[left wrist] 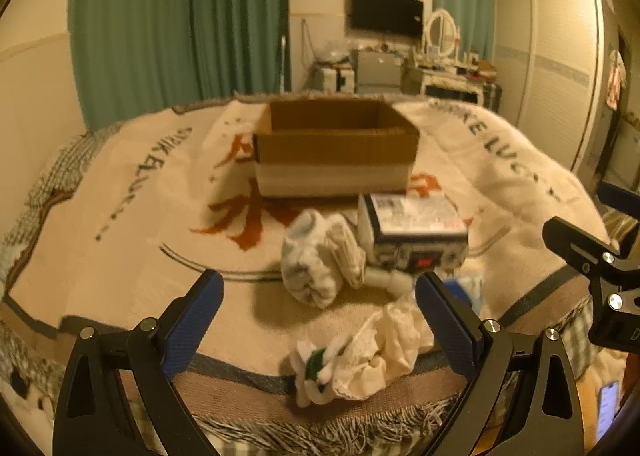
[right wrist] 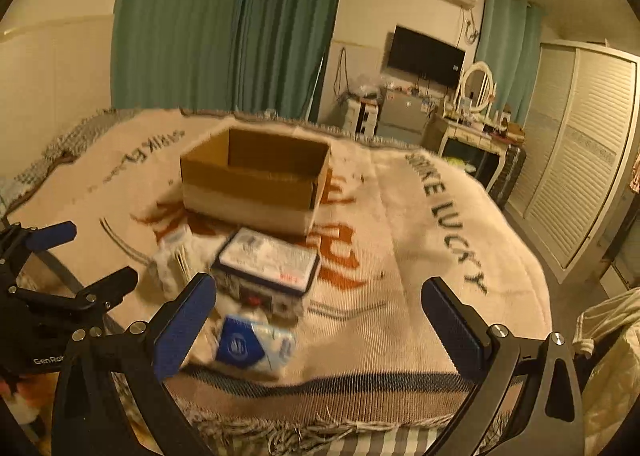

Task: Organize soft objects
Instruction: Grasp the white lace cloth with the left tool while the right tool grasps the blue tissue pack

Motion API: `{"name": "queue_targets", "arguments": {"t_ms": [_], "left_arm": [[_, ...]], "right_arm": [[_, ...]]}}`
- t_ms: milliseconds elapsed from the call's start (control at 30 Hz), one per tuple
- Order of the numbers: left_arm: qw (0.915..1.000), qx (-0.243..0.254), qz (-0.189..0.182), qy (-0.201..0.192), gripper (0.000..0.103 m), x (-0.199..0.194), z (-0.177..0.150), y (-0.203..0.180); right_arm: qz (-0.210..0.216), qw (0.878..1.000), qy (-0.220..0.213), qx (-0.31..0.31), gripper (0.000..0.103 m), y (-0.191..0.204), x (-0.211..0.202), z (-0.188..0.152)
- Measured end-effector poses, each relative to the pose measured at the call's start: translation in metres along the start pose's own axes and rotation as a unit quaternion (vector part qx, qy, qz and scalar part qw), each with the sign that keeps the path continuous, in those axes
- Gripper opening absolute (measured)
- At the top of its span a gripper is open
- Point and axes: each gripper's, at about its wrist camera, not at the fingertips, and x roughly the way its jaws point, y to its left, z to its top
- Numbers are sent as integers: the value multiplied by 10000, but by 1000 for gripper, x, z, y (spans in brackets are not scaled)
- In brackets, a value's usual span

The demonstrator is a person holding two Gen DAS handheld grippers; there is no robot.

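An open cardboard box [left wrist: 336,147] stands on the blanket; it also shows in the right wrist view [right wrist: 256,179]. In front of it lie a rolled white sock bundle [left wrist: 316,256], a dark-edged tissue pack [left wrist: 416,228] and a crumpled cream cloth with a green-marked white piece [left wrist: 360,352]. My left gripper [left wrist: 320,316] is open and empty, above the near edge, with the cream cloth between its fingers. My right gripper [right wrist: 320,320] is open and empty; a blue-and-white packet [right wrist: 252,344] lies by its left finger [right wrist: 184,328], the tissue pack [right wrist: 268,268] and socks [right wrist: 172,260] beyond.
The cream blanket [left wrist: 120,215] with dark lettering and red characters covers the bed, its fringed edge near me. The right gripper's body [left wrist: 600,276] shows at the right of the left wrist view; the left gripper's body [right wrist: 48,296] at the left of the right wrist view. Green curtains, dresser and wardrobe stand behind.
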Motion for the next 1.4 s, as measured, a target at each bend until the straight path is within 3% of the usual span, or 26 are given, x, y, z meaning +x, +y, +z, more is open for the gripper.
{"name": "queue_targets", "arguments": {"t_ms": [100,333,433,533,700,800,1033,1400], "left_arm": [[9997,96,-2,212,97,11,-7,-5],[9950,425,-485,760,96,38,-33,-24],[9931,574,-566,848,88,43,-36,-34],[9926,656,-635,806,74,44,-36,-36],[9930,501,-625,873,37,51,-37,-25],[9939,375,-656,799,26,49,-34,-17],[9972,323,-565,359,26,33,-20,-2],[9981,264,-541,155,26,23,-11,10]], "right_arm": [[5,9996,253,90,103,-3,17,-12],[194,9977,616,207,103,0,46,-27],[241,9971,693,177,103,4,52,-31],[237,9967,746,199,103,3,58,-34],[211,9953,901,297,103,1,68,-40],[263,9946,960,302,103,2,73,-44],[438,9928,1114,87,102,22,89,-48],[957,9835,1530,144,77,42,118,-52]]}}
